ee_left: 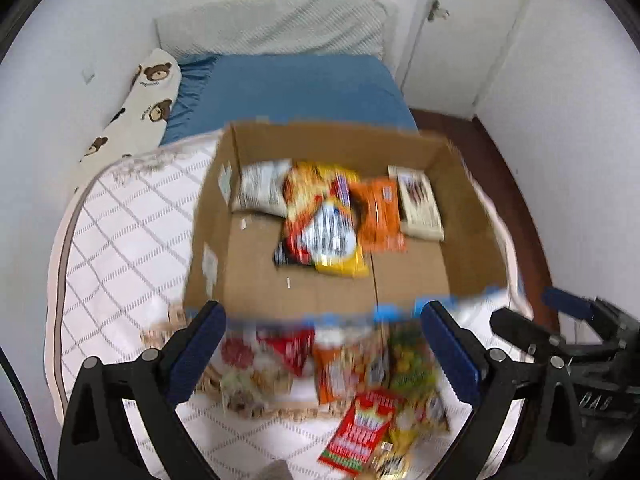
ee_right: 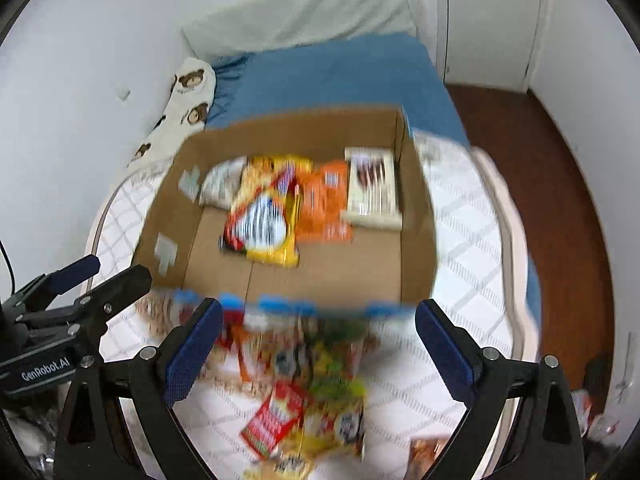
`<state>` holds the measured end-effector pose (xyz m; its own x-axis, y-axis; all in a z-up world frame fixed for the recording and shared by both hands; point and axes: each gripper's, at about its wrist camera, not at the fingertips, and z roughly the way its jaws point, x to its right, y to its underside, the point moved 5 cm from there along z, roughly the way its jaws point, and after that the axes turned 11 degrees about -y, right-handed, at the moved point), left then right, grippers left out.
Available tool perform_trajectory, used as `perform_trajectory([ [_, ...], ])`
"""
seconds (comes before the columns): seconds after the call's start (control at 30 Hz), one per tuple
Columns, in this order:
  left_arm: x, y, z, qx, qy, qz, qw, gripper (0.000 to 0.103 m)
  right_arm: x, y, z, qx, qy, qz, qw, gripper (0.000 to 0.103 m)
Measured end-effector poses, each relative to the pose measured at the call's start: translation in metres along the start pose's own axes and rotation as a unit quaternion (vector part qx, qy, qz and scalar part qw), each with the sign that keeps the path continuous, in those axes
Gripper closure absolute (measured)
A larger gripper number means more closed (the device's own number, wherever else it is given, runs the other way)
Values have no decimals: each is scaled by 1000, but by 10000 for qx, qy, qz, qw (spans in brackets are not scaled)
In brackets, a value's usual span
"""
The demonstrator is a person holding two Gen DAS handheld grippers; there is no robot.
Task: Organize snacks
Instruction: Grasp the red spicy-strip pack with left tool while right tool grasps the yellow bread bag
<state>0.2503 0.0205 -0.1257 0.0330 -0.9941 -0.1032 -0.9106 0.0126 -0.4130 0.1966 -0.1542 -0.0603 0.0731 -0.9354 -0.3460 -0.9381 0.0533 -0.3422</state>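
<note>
An open cardboard box (ee_left: 400, 276) (ee_right: 340, 276) sits on a white quilted bed. Inside lie a yellow and red snack bag (ee_left: 324, 224) (ee_right: 268, 216), an orange packet (ee_left: 378, 212) (ee_right: 326, 204), a white bag (ee_left: 260, 190) (ee_right: 222, 184) and a pale flat box (ee_left: 420, 204) (ee_right: 372, 192). A pile of loose snack packets (ee_left: 352, 384) (ee_right: 304, 396) lies in front of the box, with a red packet (ee_left: 360, 428) (ee_right: 272, 420) nearest. My left gripper (ee_left: 324, 360) and my right gripper (ee_right: 320, 356) hover open above that pile, holding nothing. Both views are motion-blurred.
A blue sheet (ee_left: 296, 88) and a bear-print pillow (ee_left: 136, 108) lie behind the box. White walls and a door (ee_right: 492, 20) enclose the bed; brown floor (ee_right: 540, 200) runs along its right side. Another packet (ee_right: 428, 456) lies near the bed's right edge.
</note>
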Motion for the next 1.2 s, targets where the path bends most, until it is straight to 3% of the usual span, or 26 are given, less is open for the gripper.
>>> perform_trajectory([
  [0.13, 22, 47, 35, -432, -279, 605, 9968, 3, 29, 48, 23, -496, -55, 439, 9978, 4],
  [0.33, 66, 122, 109, -1525, -141, 1531, 9763, 3, 68, 110, 53, -1124, -131, 1075, 9877, 4],
  [0.53, 88, 144, 146, -1935, 69, 1716, 9660, 4, 77, 139, 64, -1345, -154, 1182, 9837, 5],
  [0.6, 92, 146, 151, -1957, 142, 1680, 9661, 18, 78, 141, 68, -1375, -135, 1162, 9836, 6],
  [0.67, 91, 145, 151, -1958, 212, 1483, 9691, 41, 77, 139, 71, -1402, -113, 1109, 9838, 8],
  [0.7, 88, 145, 150, -1984, 253, 1366, 9702, 45, 75, 138, 72, -1424, -113, 1074, 9839, 8],
  [0.87, 58, 151, 143, -2085, 114, 721, 9753, 47, 54, 148, 78, -1678, -294, 861, 9816, 8],
  [0.97, 35, 160, 140, -2150, -122, 443, 9755, 47, 41, 166, 94, -2059, -514, 902, 9731, 8],
  [1.17, 5, 177, 143, -2491, -54, -186, 9683, 46, 28, 202, 137, -2812, -789, 1155, 9494, 9],
  [1.2, 4, 178, 145, -2566, -26, -232, 9662, 46, 27, 206, 144, -2892, -775, 1139, 9473, 13],
])
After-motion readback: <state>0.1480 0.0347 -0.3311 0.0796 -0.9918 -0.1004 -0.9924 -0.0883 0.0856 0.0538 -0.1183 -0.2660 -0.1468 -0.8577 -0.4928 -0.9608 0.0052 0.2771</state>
